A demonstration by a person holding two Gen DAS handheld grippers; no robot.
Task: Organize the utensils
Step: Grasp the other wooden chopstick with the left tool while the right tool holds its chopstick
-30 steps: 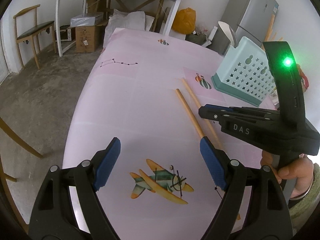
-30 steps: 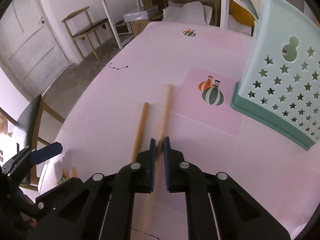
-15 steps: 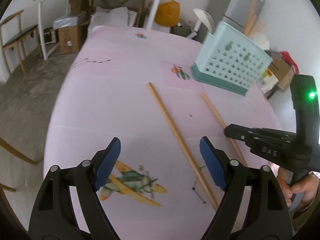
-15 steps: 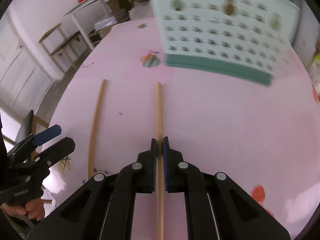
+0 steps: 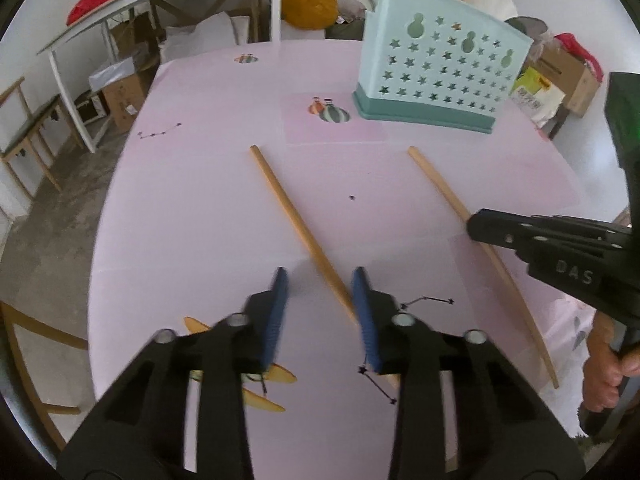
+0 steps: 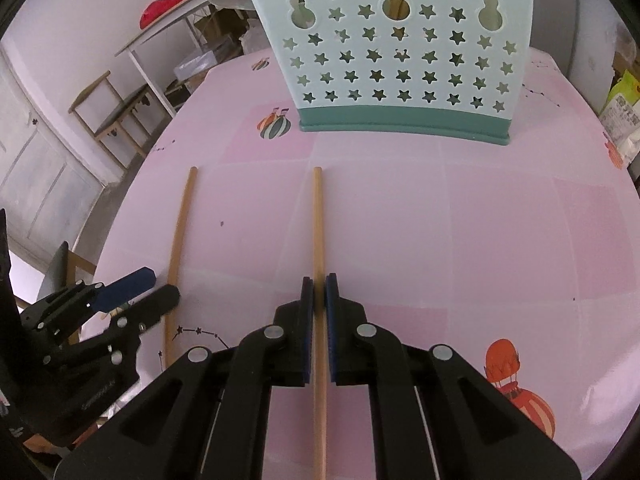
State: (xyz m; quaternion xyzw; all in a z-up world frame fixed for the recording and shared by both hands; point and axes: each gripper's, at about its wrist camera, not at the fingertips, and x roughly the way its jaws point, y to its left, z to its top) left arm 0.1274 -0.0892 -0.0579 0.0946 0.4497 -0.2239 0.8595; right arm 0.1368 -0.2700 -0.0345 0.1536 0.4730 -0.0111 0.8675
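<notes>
Left wrist view: our left gripper [image 5: 320,312] holds its blue pads [image 5: 362,312] apart, straddling the near end of one wooden stick [image 5: 296,220], which lies on the pink table [image 5: 192,208] and runs toward 11 o'clock. A second stick [image 5: 440,186] lies at 2 o'clock, its near part under our right gripper [image 5: 476,226]. The mint utensil holder [image 5: 436,76] stands at 1 o'clock, well apart from both sticks.

Right wrist view: our right gripper [image 6: 319,286] is clamped on the second stick [image 6: 318,220], which points to 12 o'clock, toward the utensil holder [image 6: 400,60]. At 9 o'clock lies the first stick [image 6: 180,232], its near end at our left gripper [image 6: 136,290].
</notes>
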